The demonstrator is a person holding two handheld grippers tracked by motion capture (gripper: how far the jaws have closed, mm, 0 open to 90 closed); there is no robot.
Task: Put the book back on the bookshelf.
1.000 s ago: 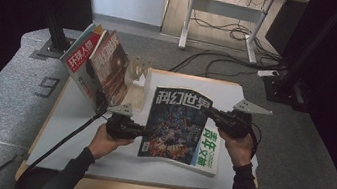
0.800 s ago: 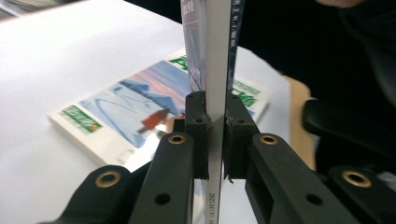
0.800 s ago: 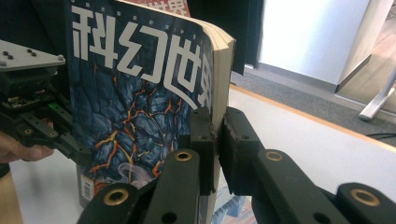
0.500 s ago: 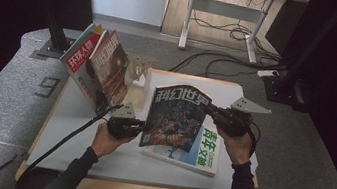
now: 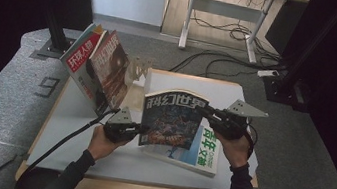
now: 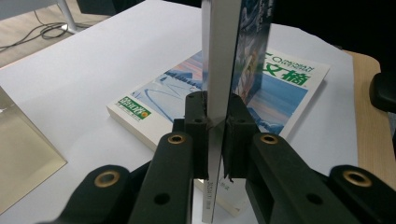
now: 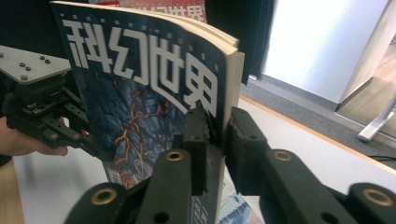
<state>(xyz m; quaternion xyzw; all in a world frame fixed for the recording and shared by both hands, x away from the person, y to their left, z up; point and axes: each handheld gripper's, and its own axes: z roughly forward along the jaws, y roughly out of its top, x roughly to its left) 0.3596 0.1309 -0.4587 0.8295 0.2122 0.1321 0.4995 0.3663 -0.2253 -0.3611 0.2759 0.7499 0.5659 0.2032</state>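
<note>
A dark blue magazine with white characters stands upright above the white table, held between my two grippers. My left gripper is shut on its lower left edge; in the left gripper view the pads press the spine from both sides. My right gripper is at the upper right edge. Its jaws have just been opening, and in the right gripper view the page edge sits between them with a thin gap. The left gripper shows beyond the cover.
A second magazine with green characters lies flat under the held one. Two more magazines lean on a clear stand at the table's back left. Cables and a desk frame lie beyond the table.
The blue magazine has been tipped up from lying on the flat one to standing nearly upright. Both hands stayed about where they were.
</note>
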